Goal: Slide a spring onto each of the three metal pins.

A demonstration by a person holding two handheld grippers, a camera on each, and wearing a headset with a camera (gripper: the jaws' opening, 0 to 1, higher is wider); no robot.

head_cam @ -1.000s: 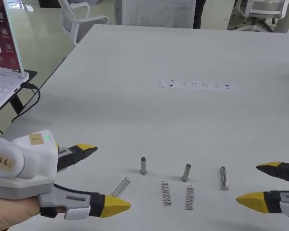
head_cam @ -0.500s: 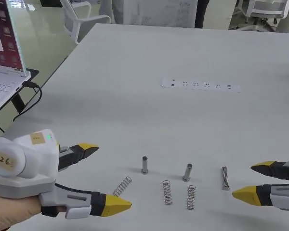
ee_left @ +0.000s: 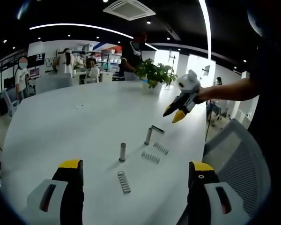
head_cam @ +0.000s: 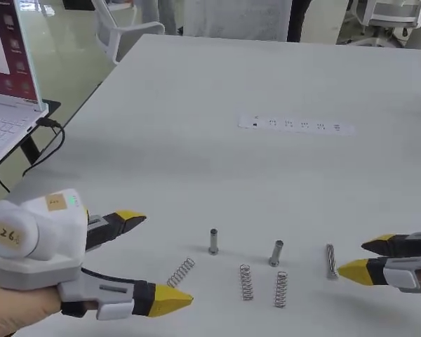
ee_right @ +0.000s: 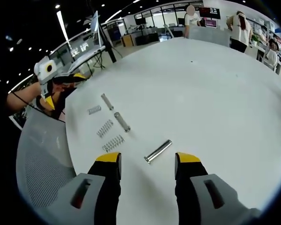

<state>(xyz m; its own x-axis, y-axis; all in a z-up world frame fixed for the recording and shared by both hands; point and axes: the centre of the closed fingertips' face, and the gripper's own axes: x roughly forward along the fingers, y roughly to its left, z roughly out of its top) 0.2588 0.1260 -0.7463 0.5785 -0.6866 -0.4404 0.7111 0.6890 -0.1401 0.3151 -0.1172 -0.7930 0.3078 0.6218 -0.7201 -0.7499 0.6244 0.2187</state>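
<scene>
Reaching for a first pick is how this step is reading: none of the three springs is sitting on a pin yet. The right gripper (head_cam: 356,258) is hanging with its jaws parted a little and gripping nothing, its tips just beside the right pin (head_cam: 330,260), which is lying flat on the table (head_cam: 196,154). In the right gripper view that pin is lying just ahead of the gap between the jaws. The left gripper (head_cam: 153,260) is gaping wide, empty too, near the left spring (head_cam: 180,272). The middle spring (head_cam: 246,282) and the right spring (head_cam: 281,288) are lying just in front of the left pin (head_cam: 213,241) and the middle pin (head_cam: 276,253), both apparently standing upright.

The next move is probably calling for closing on the flat pin and bringing a spring to its end. The near table edge is running close behind the springs, so anything nudged that way is risking a roll-off. Farther in, the tabletop is lying open up to the power strip (head_cam: 295,126).
</scene>
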